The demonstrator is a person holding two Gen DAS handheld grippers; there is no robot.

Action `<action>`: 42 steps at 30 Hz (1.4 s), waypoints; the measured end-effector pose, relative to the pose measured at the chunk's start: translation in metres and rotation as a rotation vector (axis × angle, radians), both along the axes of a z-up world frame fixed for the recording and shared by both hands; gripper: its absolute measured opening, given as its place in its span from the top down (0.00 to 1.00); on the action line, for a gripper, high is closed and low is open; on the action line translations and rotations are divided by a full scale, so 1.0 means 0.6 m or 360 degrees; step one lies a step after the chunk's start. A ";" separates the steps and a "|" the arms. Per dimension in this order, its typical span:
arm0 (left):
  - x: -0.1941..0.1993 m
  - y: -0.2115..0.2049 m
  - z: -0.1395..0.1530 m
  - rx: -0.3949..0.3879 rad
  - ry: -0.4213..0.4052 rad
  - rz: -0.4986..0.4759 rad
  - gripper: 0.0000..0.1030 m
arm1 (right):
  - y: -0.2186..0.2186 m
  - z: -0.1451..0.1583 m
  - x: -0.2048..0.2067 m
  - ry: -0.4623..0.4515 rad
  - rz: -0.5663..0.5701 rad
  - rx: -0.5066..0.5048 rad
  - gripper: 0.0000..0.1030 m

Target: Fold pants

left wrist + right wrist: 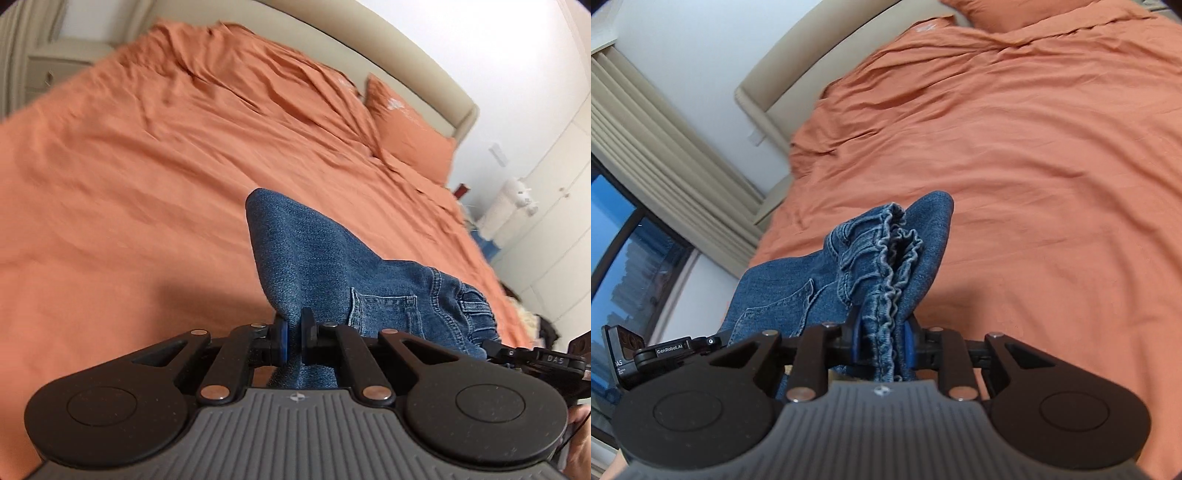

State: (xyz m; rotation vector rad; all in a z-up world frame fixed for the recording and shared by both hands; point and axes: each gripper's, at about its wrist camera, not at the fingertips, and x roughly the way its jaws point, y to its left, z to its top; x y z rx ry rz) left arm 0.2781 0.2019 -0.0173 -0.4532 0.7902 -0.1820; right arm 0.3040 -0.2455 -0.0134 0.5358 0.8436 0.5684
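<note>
Curtain [661,122]: at the far left of your right wrist view, beige pleats hang beside a dark-framed window [624,266] with blue sky and buildings behind it.

Writing, right view: a black module at the left edge of your right tool reads "GenRobot.AI"; the letters "AS" show on its side.

Headboard [812,66]: beige and padded, it runs along the top of the bed against a white wall.

Bedspread [129,192]: orange and creased, it covers the whole bed. A matching pillow [410,133] with a small pale motif, too blurred to read, leans on the headboard in your left wrist view.

Left gripper [291,336]: your blue pads are pressed together, pinching a fold of plain denim that rises to a peak above the fingers.

Pants [332,266]: blue jeans, lifted clear of the bedspread and held between your two tools. In the left view a back pocket with pale stitching lies just right of the pinch, and the gathered waistband lies further right.

Right gripper [882,339]: your pads are closed on the elastic waistband, whose ruffled edge bunches up between them; a pocket seam shows to its left.

Writing, left view: the black part at the right edge of your left view reads "DAS".

Cabinets [546,206]: white doors stand beyond the bed's right side, with blurred white items before them.
</note>
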 end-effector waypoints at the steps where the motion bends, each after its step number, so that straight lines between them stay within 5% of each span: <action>1: -0.001 0.017 0.004 0.0031 0.0000 0.0018 0.94 | 0.024 -0.002 0.003 -0.0002 0.0020 0.0012 0.82; 7: 0.004 0.116 -0.005 0.0106 0.0037 0.0130 0.94 | 0.161 -0.036 0.031 0.0019 0.0117 0.0059 0.82; 14: 0.033 0.212 -0.090 0.0103 0.0144 0.0207 0.94 | 0.281 -0.126 0.079 0.0136 0.0211 0.0068 0.82; 22: 0.049 0.261 -0.199 0.0027 0.0234 0.0189 0.94 | 0.294 -0.238 0.127 0.0310 0.0208 0.0008 0.83; 27: 0.047 0.263 -0.221 0.0008 0.0264 0.0199 0.92 | 0.310 -0.253 0.129 0.0299 0.0170 -0.0058 0.81; 30: 0.046 0.258 -0.205 0.0086 0.0288 0.0205 0.80 | 0.320 -0.244 0.132 0.0297 0.0165 -0.0113 0.80; 33: 0.028 0.245 -0.171 0.0233 0.0267 0.0189 0.77 | 0.328 -0.212 0.120 0.0198 0.0189 -0.0274 0.70; 35: -0.001 0.231 -0.143 0.0356 0.0201 0.0163 0.75 | 0.328 -0.184 0.093 0.0045 0.0195 -0.0430 0.52; 42: -0.107 0.143 -0.101 0.0674 0.0015 -0.0015 0.71 | 0.375 -0.096 -0.017 -0.0522 0.0280 -0.0778 0.55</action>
